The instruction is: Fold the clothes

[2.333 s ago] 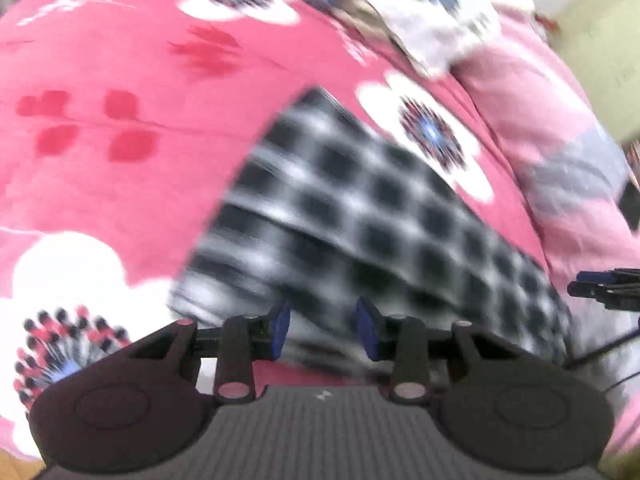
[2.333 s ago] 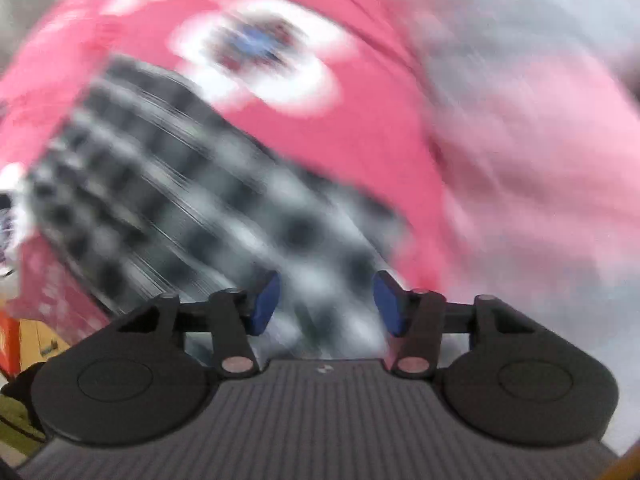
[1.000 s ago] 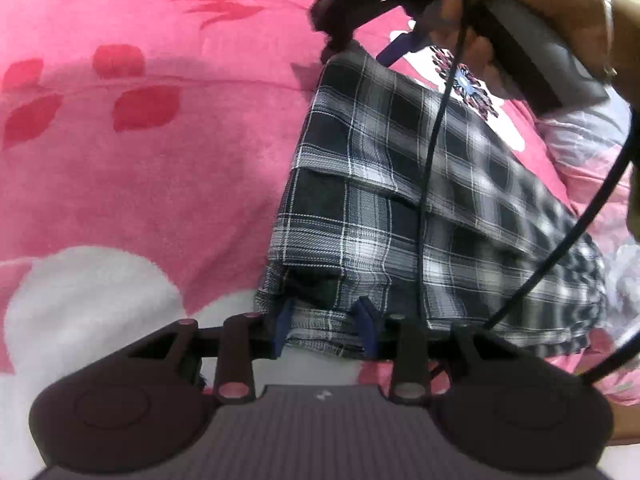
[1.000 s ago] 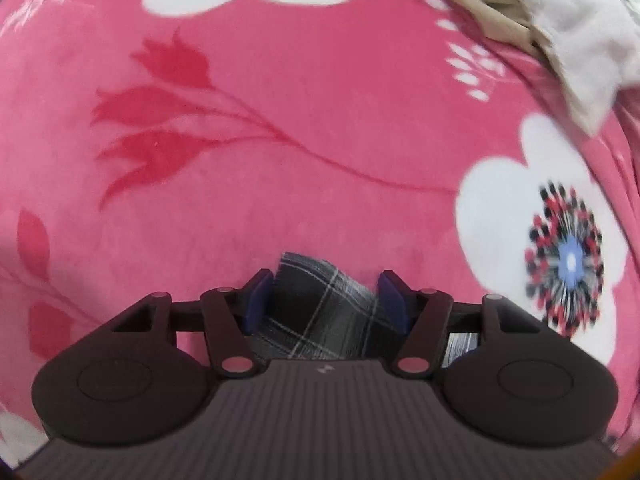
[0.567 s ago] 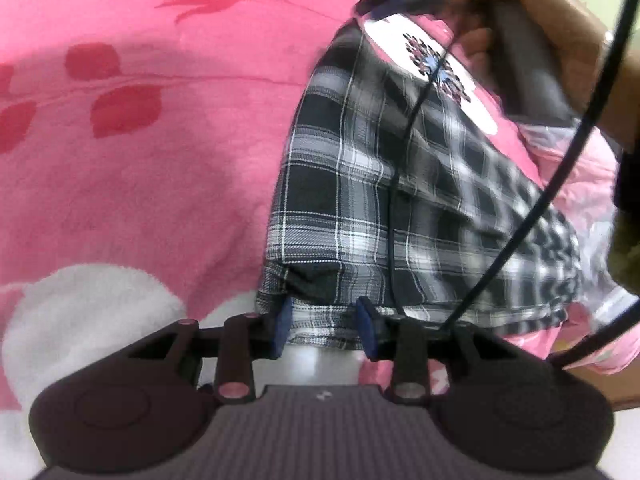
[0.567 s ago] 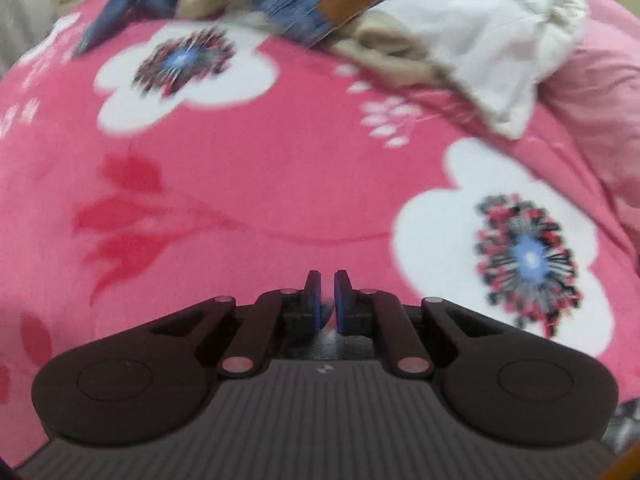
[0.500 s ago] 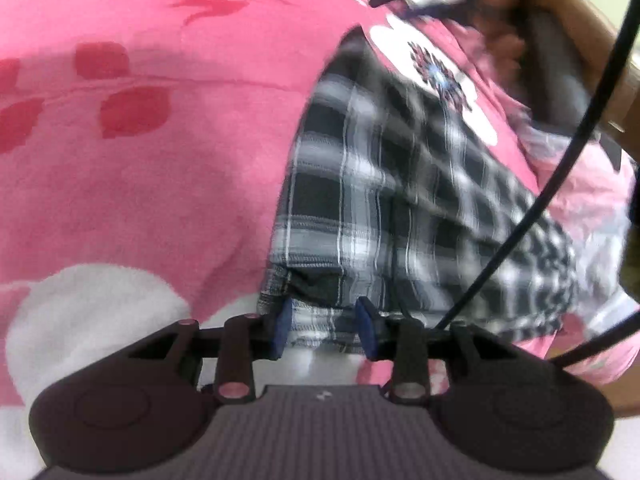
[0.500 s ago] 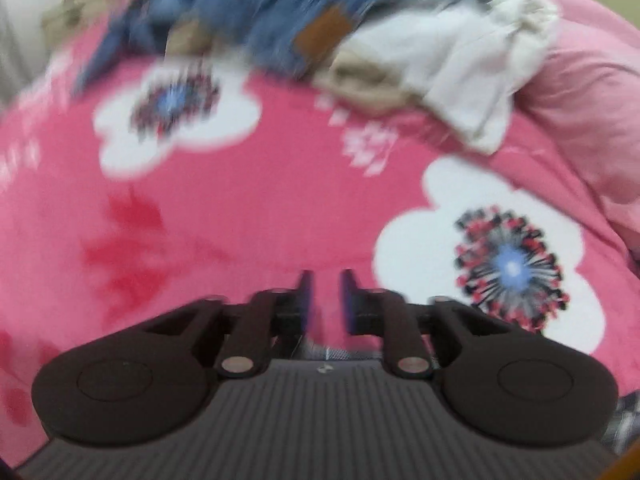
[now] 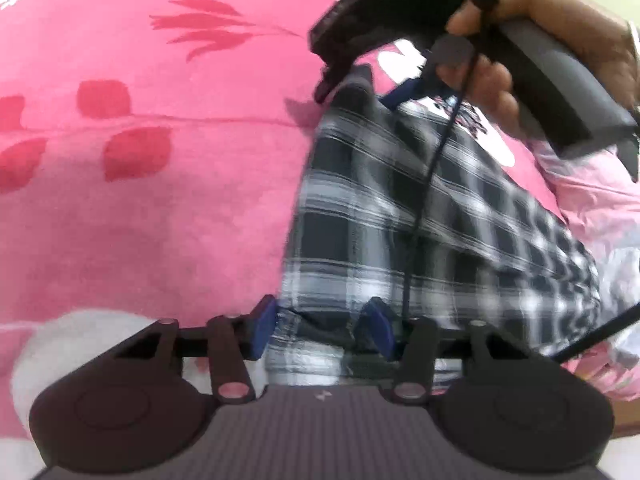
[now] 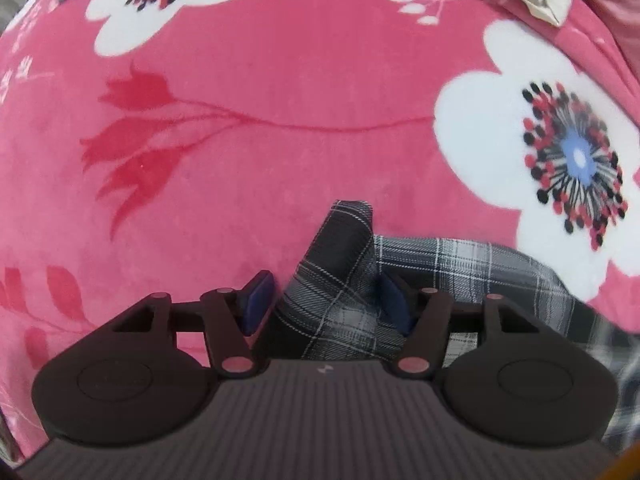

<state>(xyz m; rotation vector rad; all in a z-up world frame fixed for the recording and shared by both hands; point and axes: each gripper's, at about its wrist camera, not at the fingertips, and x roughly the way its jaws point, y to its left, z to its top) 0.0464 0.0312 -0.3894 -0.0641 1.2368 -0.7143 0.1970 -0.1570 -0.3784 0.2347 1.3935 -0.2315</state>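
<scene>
In the left view the plaid garment [image 9: 420,216] lay as a long, partly folded strip on the pink blanket [image 9: 160,200], its near end between the left gripper's [image 9: 320,326] parted jaws, and in the right view its peaked far corner stood between the right gripper's [image 10: 326,300] equally parted jaws, neither clamped, so more folding probably remained.

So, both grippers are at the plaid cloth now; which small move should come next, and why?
Probably close both grippers. The left gripper and right gripper are open, each with an edge of the plaid cloth between its fingers, and the cloth lies on the pink blanket. Nothing can be lifted or folded before it is gripped.
</scene>
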